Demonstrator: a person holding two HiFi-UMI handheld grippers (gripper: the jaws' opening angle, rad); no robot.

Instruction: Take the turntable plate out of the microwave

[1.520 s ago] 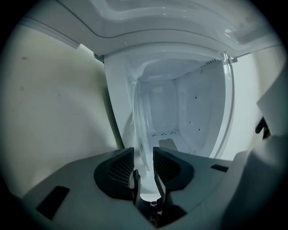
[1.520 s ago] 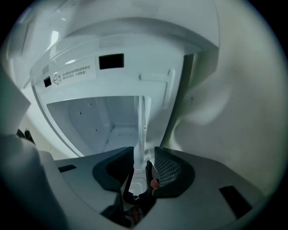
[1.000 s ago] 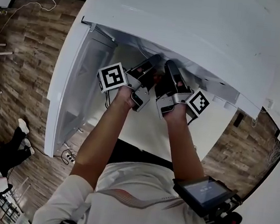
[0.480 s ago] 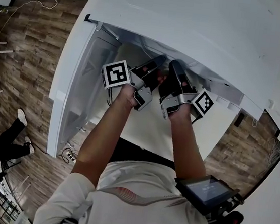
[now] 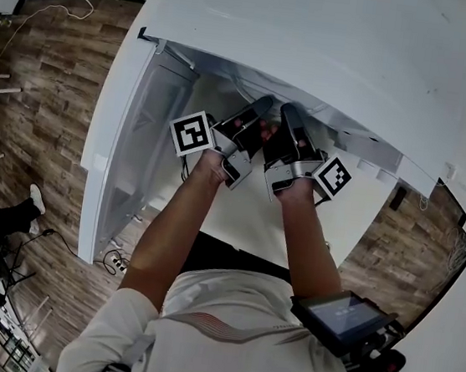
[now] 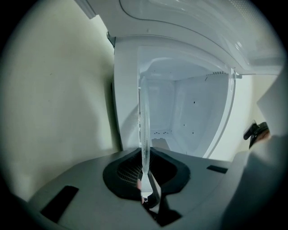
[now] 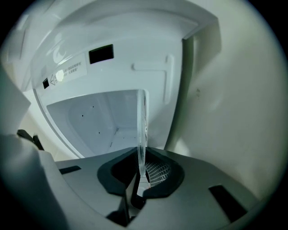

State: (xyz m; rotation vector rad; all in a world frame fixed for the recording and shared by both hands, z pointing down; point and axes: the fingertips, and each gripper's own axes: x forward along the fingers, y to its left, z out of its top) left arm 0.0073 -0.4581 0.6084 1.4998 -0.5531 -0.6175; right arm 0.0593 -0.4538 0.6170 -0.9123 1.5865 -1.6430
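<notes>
Left gripper (image 6: 145,182): we read its fingers as drawn in on the rim of the turntable plate (image 6: 144,130). The jaws have just been closing, and the dark pads press the clear glass from both sides.
Right gripper (image 7: 140,175): we read the same grip here. Its jaws have just been closing, and the rim sits pinched between the pads, with only the thickness of the glass between them.
Turntable plate: clear glass, seen edge-on in both gripper views as a thin band. Its near rim lies between the fingers of each gripper, and the rest runs out past the fingertips into the cavity (image 6: 193,112).
Microwave (image 5: 316,56): white casing with the front open. Both sets of fingertips reach in under its top edge.
Cavity: white, directly ahead of the fingertips, with small dark dots on the walls beyond the plate.
Door (image 5: 116,141): swung open, on the outer side of the left gripper's fingers.
Gripper spacing: in the head view we see the two grippers side by side and near each other, fingers pointing the same way into the opening.
Left marker cube (image 5: 191,132): behind the fingers, on the outer side.
Right marker cube (image 5: 333,175): behind the fingers, on the outer side.
</notes>
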